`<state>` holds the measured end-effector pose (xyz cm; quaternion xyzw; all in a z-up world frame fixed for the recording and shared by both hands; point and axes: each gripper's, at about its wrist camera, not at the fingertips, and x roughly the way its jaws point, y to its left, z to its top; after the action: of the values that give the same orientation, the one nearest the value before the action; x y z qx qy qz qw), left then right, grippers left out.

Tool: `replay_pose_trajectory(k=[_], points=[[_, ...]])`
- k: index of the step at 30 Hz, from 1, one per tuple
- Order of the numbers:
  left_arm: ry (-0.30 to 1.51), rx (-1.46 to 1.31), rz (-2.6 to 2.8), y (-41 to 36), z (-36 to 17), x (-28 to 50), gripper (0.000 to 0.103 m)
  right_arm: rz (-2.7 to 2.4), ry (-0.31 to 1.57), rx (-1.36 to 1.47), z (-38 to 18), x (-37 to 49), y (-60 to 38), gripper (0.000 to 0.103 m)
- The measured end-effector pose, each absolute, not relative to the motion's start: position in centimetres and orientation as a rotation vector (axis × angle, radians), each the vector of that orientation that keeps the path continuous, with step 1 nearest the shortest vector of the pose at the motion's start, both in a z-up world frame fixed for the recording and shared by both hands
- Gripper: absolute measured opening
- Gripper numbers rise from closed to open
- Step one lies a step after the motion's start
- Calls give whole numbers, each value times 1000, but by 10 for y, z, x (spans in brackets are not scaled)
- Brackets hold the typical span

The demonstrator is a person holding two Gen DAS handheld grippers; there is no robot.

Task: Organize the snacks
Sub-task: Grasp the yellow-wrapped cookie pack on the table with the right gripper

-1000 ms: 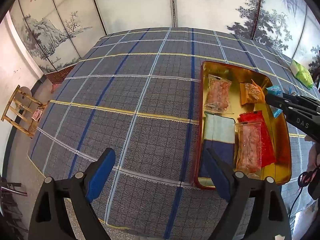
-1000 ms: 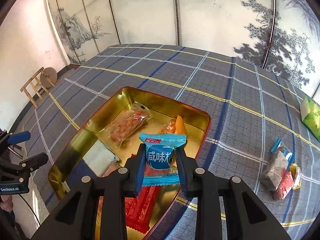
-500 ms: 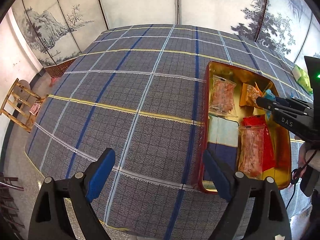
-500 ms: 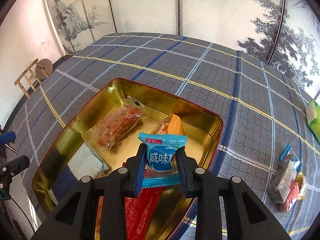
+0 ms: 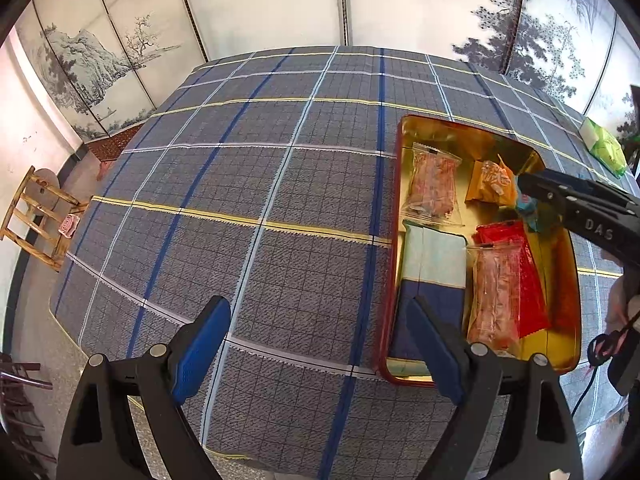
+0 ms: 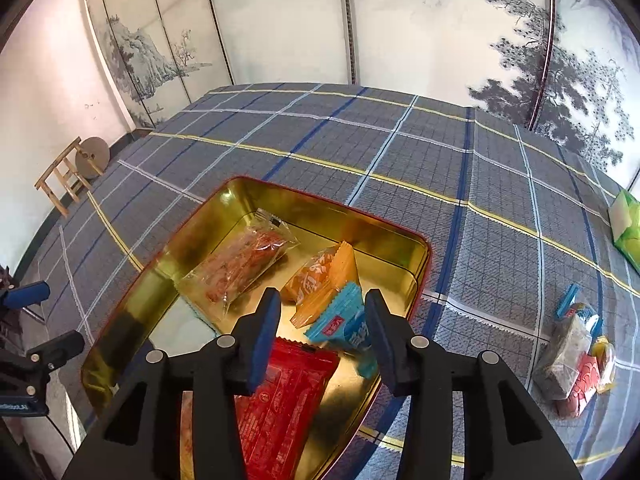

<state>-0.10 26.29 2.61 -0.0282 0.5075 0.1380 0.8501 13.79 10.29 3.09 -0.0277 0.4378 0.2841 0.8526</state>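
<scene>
Released, the blue packet (image 6: pixel 347 326) lies in the gold tin (image 6: pixel 376 236); both grippers' fingers spread.

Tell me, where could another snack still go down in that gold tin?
The tin has bare gold floor along its far wall, beyond the orange packet, and at its right edge beside the red packet. The middle is crowded with packets, under the right tool.

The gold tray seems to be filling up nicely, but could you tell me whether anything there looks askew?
The blue packet in the gold tray lies tilted, propped on the orange packet, under the open right gripper. A small pile of snacks remains outside the tray on the tablecloth.
</scene>
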Motion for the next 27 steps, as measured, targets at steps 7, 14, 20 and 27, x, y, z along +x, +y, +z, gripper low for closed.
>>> replay_pose_trajectory(k=[7,14,20,27], points=[[1057,-42,270,251,31,0,88,588,852,-9,57,118,76,53],[1048,-15,235,232,35,6,88,469,828,-8,57,111,11,58],[1044,12,191,212,38,14,88,300,867,-16,39,131,-66,58],[1050,61,133,176,38,30,88,210,939,13,12,160,-130,58]])
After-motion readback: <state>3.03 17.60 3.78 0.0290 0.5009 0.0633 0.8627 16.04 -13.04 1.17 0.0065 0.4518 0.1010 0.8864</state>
